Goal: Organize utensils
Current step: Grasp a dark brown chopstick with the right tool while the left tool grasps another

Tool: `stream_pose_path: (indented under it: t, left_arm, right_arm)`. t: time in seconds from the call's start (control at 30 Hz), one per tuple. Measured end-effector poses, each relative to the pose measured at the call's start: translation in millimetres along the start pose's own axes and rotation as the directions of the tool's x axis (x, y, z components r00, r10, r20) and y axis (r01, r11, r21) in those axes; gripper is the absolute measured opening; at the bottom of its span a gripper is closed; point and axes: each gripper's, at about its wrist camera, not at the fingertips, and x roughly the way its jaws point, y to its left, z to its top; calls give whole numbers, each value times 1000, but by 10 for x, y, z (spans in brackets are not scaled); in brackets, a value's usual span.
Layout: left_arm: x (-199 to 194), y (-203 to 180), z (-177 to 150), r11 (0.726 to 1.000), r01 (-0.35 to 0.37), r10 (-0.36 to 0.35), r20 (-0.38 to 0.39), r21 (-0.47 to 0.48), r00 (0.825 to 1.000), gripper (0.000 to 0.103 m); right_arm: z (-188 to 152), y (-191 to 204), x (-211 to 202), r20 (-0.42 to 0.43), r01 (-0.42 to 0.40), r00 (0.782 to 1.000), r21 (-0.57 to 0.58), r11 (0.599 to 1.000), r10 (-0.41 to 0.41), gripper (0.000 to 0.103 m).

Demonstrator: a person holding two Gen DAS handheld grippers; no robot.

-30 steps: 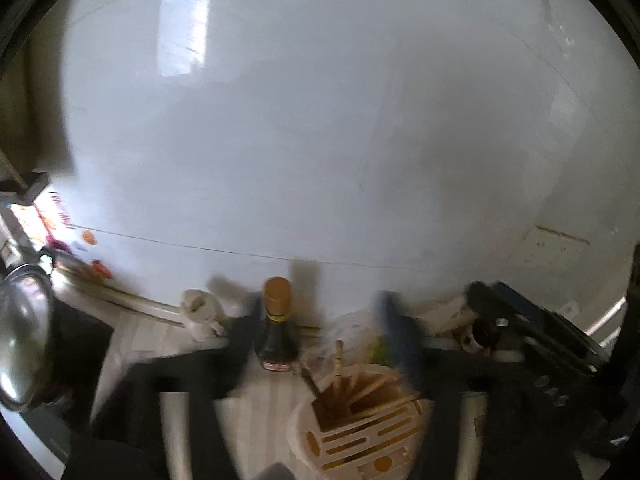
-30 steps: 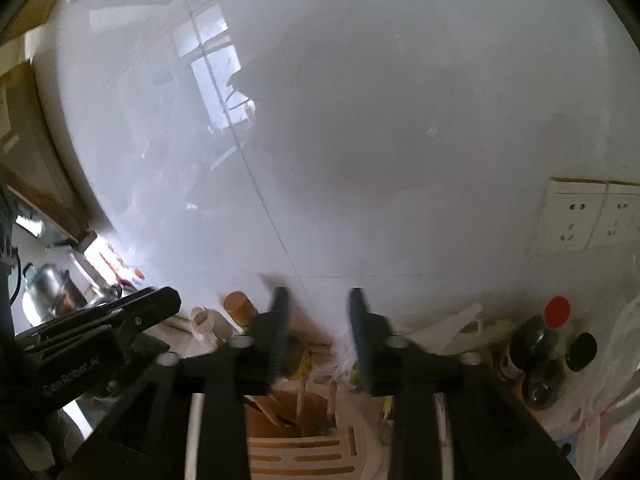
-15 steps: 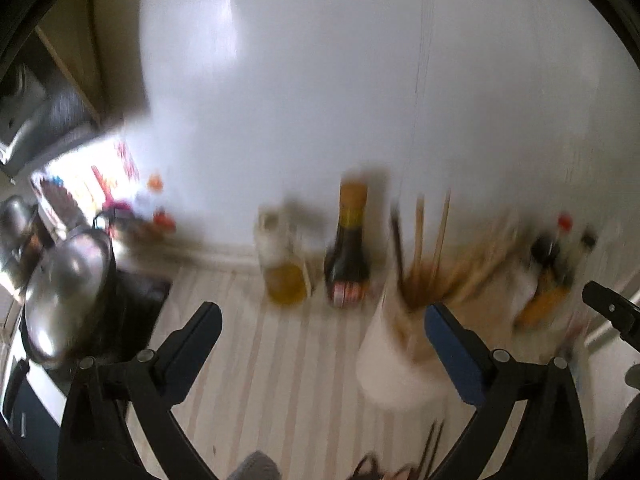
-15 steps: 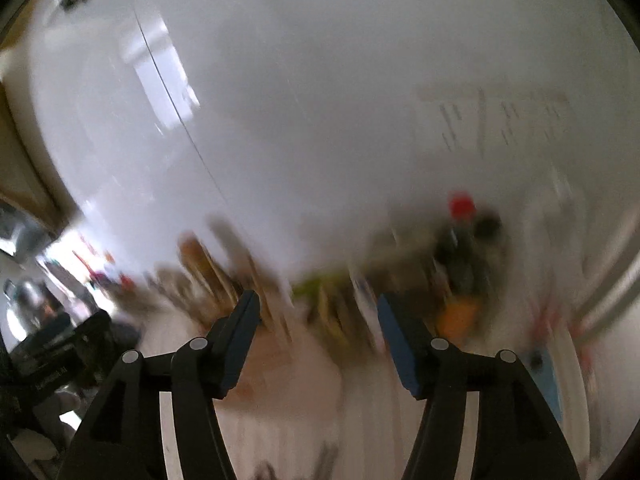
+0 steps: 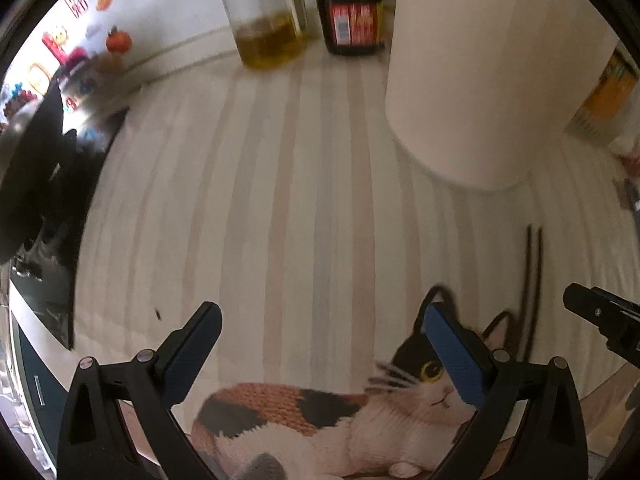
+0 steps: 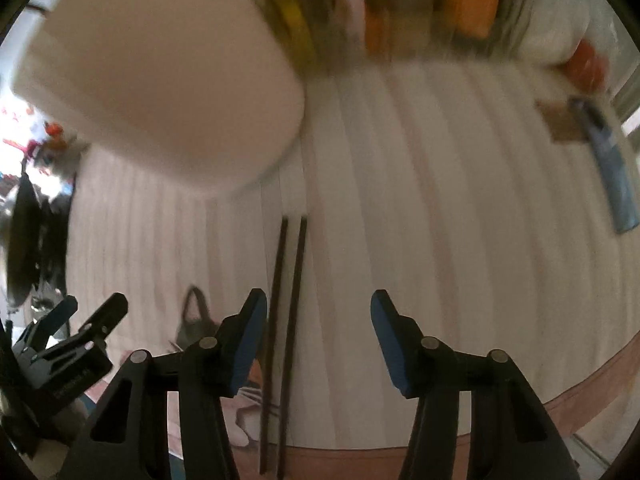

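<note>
With both tongs gaping wide and gripping nothing, the right gripper point(image 6: 316, 336) is hovering over the pair of dark, thin chopsticks point(image 6: 286, 320) lying parallel on the striped cat-print mat point(image 6: 420, 220), pointing lengthwise toward the tall cream cylindrical holder point(image 6: 160, 80), and risking pinching only one stick since they are sitting off-centre beside its left finger, while the left gripper point(image 5: 320, 344) is idling nearby.

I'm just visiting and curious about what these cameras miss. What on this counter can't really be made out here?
- Utensil holder: left wrist view, top cut off by the edge, so its contents are hidden.
- Jars and packets along the wall: right wrist view, too blurred to identify.
- Chopsticks: right wrist view, near ends run under the right gripper and off the bottom edge.
- Cat picture on the mat: left wrist view, partly behind the left gripper's fingers.
</note>
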Motion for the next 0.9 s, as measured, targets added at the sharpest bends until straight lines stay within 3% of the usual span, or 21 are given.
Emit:
stream_pose_path:
  t: [0.2, 0.37, 0.53, 0.8, 0.83, 0.9]
  left_arm:
    - [90, 63, -96, 1000, 4, -4, -14, -3, 1000, 103]
    - [93, 120, -85, 1000, 11, -11, -11, 4, 1000, 103]
    - [24, -20, -79, 998, 46, -46, 7, 46, 999, 103]
    - [-7, -856, -64, 977, 115, -112, -27, 179, 993, 101]
    - [12, -1006, -71, 970, 119, -114, -36, 210, 993, 100]
    - [35, -1161, -73, 963, 123, -116, -44, 240, 992, 86]
  right_arm:
    - [-52, 199, 244, -38, 41, 998, -41, 998, -43, 40]
    - [-106, 353, 340, -27, 128, 991, -95, 987, -131, 7]
    - [-158, 341, 286, -32, 155, 987, -96, 983, -158, 5]
    - [-73, -440, 38, -65, 184, 981, -18, 983, -185, 5]
    - [-56, -506, 16, -68, 189, 980, -11, 982, -189, 5]
    - [-5, -671, -43, -70, 197, 978, -3, 980, -197, 5]
